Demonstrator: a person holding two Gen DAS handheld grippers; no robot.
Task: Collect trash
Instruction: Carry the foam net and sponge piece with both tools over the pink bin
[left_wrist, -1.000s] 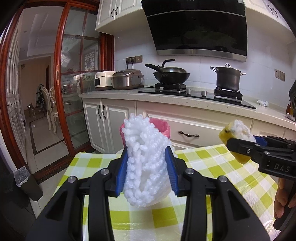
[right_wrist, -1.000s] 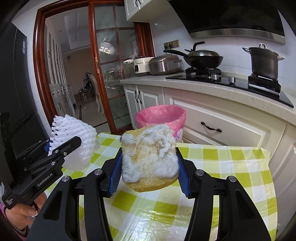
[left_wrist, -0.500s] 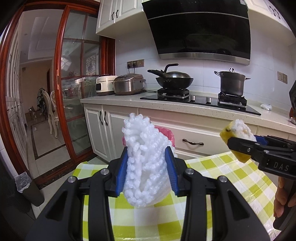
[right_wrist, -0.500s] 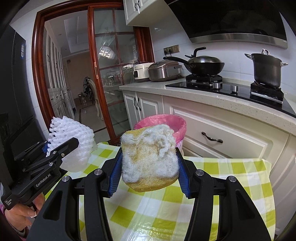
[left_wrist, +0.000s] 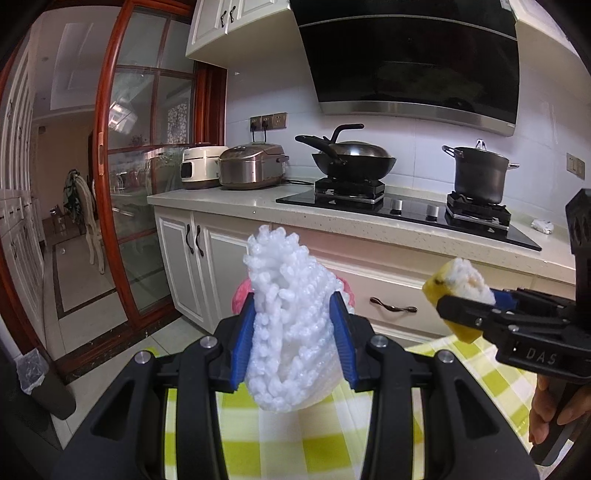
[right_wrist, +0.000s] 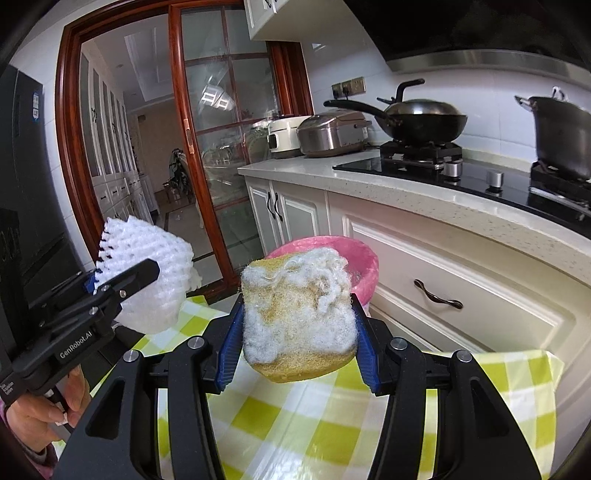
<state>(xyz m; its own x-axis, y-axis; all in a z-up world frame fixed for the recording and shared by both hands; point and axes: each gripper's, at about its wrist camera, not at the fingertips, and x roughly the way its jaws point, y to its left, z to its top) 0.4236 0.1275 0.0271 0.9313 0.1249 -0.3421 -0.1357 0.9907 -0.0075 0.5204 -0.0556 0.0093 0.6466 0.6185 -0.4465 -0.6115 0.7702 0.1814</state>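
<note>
My left gripper (left_wrist: 293, 345) is shut on a white foam fruit net (left_wrist: 288, 325) and holds it up over the far edge of the checked table. The net also shows in the right wrist view (right_wrist: 147, 277). My right gripper (right_wrist: 295, 341) is shut on a worn yellow sponge with a white scouring face (right_wrist: 297, 315), also seen in the left wrist view (left_wrist: 458, 288). A bin with a pink bag (right_wrist: 364, 266) stands just beyond the table, in front of both grippers; in the left wrist view the bin (left_wrist: 240, 295) is mostly hidden behind the net.
The table with a yellow-green checked cloth (right_wrist: 332, 435) lies under both grippers. White kitchen cabinets (right_wrist: 461, 295) and a counter with a wok (left_wrist: 351, 158), a pot (left_wrist: 478, 173) and rice cookers (left_wrist: 251, 166) run behind the bin. A glass sliding door (left_wrist: 140, 203) is at the left.
Both grippers have moved forward and up toward the pink bin with their loads still held. The table edge and bin are now nearer and lower in view.
</note>
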